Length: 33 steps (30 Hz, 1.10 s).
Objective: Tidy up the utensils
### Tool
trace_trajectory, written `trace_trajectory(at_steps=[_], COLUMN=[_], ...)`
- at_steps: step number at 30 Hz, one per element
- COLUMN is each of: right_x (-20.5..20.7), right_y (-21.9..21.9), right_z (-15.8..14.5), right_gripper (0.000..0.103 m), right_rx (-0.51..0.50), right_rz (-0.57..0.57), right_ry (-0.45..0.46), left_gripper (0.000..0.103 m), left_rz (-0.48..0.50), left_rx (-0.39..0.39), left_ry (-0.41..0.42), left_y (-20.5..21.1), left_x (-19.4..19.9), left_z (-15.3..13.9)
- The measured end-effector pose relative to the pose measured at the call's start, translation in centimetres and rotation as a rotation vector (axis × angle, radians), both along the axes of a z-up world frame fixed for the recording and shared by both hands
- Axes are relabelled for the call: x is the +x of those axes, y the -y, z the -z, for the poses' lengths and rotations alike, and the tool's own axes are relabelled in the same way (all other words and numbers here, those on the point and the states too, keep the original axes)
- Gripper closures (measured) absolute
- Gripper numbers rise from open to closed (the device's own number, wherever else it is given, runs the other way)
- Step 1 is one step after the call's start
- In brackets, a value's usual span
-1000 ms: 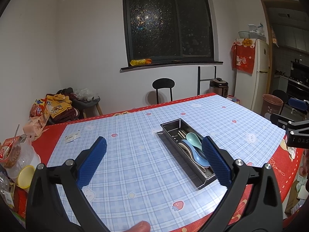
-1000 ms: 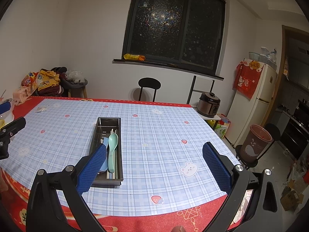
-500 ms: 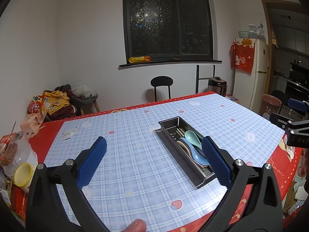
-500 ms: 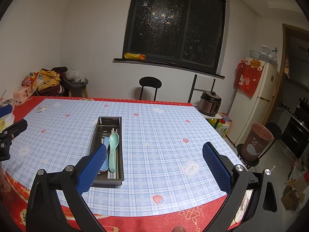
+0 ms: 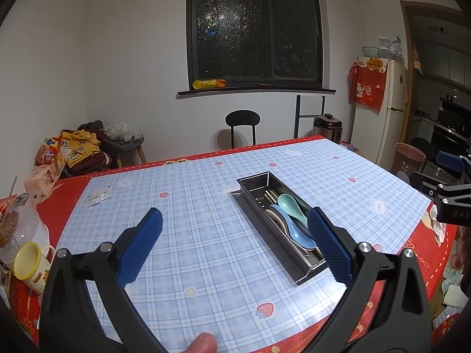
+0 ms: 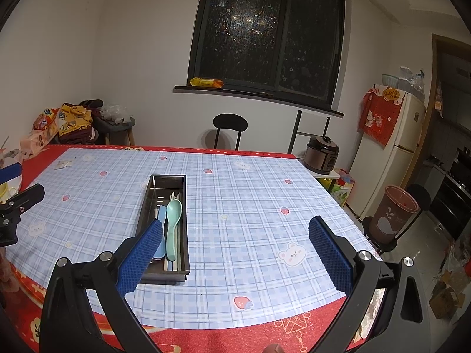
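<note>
A counter [image 6: 250,206] covered in a blue plaid cloth with a red border fills a kitchen-dining room, a dark window [image 6: 265,35] on the wall behind it and a cream refrigerator [image 6: 391,147] to the right. A narrow metal utensil tray [image 6: 181,229] sits on the cloth, holding a mint-green spoon [image 6: 173,220], a blue spoon [image 5: 294,229], a cream spoon and chopsticks [image 5: 270,195], all lying lengthwise. The left gripper [image 5: 235,244] hovers above the cloth, its blue-padded jaws spread wide and empty, the tray just beside its right finger. The right gripper [image 6: 235,250] hangs over the near edge, jaws likewise wide apart and holding nothing, its left finger overlapping the tray's near end.
</note>
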State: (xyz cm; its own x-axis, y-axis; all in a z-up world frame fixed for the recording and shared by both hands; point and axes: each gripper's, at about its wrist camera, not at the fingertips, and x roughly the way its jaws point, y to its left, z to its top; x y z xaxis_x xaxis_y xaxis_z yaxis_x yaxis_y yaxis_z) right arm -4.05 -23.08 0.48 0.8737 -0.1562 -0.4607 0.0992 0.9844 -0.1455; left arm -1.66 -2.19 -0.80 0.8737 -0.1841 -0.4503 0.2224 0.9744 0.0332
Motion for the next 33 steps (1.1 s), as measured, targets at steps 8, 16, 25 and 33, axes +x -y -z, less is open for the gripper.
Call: trace_trajectory(at_steps=[8,16,25,33], right_x=[0.3,0.5,0.5,0.4], right_y=[0.0,0.0,-0.1,0.0], right_z=[0.2,0.4,0.7,0.6], right_gripper=[0.006,0.006,0.006,0.006], right_rx=[0.003,0.005,0.006,0.007], right_rz=[-0.002,-0.004,-0.007,-0.005], right_ry=[-0.008,-0.014,-0.020,-0.015], left_gripper=[0.006,0.006,0.006,0.006], left_rz=[0.000,0.001,0.003,0.004], left_rx=[-0.004,-0.005,-0.005,-0.026], left_ry=[-0.015,-0.029,-0.039,0.013], left_y=[-0.1,0.0,0.0,0.2], left_x=[0.4,0.5,0.6,-0.6], left_z=[0.4,0.7,0.8,0.5])
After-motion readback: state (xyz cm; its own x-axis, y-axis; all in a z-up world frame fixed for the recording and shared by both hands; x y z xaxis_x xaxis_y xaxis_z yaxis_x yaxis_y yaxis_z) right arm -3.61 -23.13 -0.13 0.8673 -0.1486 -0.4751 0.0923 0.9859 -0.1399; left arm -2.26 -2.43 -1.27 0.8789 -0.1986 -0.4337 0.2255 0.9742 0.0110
